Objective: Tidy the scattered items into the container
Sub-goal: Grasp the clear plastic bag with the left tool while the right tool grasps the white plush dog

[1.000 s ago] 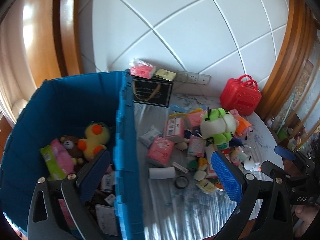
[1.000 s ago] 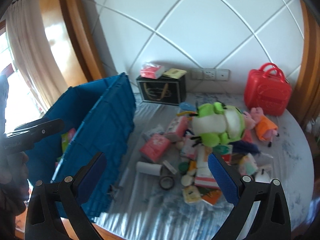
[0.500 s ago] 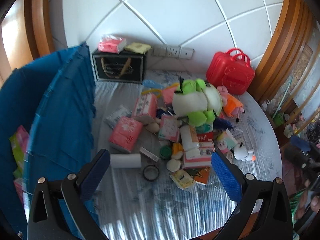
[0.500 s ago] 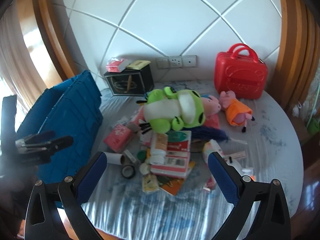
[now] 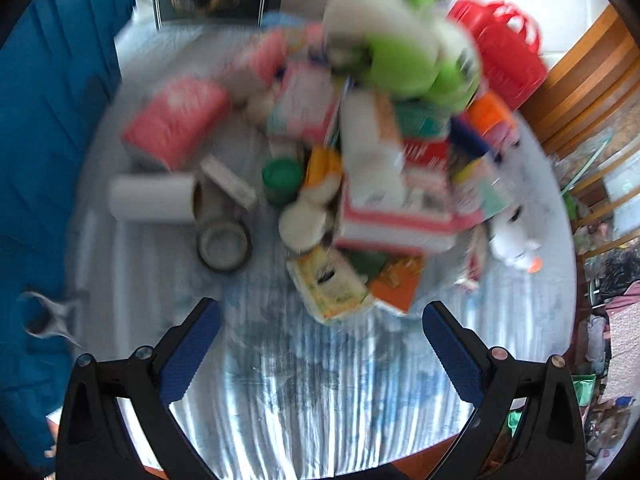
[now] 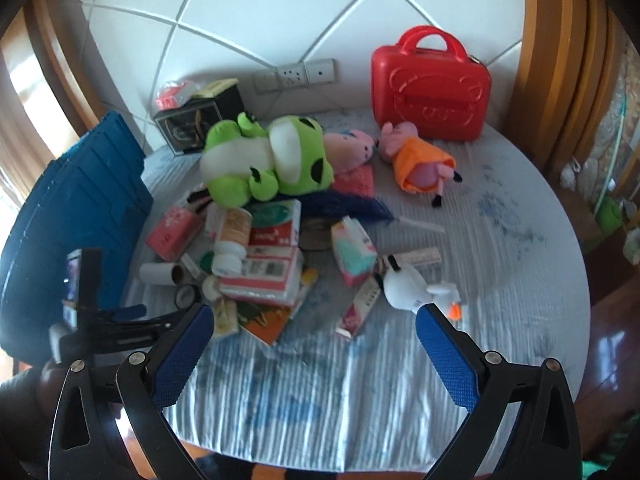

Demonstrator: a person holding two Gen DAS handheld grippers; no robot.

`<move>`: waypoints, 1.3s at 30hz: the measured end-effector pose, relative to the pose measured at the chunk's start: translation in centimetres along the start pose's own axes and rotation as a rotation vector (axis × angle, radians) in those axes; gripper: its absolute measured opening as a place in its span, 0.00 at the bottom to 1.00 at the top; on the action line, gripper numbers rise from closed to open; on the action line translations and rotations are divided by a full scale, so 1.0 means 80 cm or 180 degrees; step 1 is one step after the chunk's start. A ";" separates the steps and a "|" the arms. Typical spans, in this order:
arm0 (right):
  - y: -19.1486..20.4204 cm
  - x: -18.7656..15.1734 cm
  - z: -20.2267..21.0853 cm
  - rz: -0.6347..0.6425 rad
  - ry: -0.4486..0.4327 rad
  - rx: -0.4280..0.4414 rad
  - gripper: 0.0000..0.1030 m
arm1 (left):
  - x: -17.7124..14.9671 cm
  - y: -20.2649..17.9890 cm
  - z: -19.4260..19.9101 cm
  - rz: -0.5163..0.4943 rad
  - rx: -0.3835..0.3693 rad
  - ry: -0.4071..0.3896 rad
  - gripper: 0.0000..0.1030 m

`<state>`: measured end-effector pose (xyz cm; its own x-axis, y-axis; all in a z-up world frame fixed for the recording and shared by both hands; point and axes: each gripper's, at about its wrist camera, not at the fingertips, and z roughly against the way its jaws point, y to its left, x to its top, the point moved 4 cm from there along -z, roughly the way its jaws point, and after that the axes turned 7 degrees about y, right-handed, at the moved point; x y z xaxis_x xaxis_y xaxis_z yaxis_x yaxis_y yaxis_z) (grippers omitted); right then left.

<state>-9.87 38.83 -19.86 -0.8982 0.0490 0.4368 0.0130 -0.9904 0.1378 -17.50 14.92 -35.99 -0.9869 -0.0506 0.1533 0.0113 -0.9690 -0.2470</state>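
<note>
Grippers (image 6: 314, 332) agape — green frog plush (image 6: 266, 160) lies sideways

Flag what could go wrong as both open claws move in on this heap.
1. The green frog plush lies on top of stacked packs; pulling one from under it may tumble the heap.
2. The white bottle rests across the tissue packs and could roll off.
3. The left wrist view is motion-blurred, so the left claw may misjudge small items.

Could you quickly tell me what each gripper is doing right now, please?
Left gripper: open, holding nothing.
Right gripper: open, holding nothing.
</note>
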 end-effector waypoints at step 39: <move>-0.135 0.008 -0.255 0.0437 0.0640 -0.0699 0.99 | -0.020 -0.009 -0.027 -0.0114 0.0053 -0.0012 0.25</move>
<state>-19.51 46.89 -39.18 -0.9637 -0.0919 0.2508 0.0646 -0.9913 -0.1149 -16.31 16.20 -38.12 -0.9861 -0.0167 0.1653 -0.0213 -0.9741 -0.2253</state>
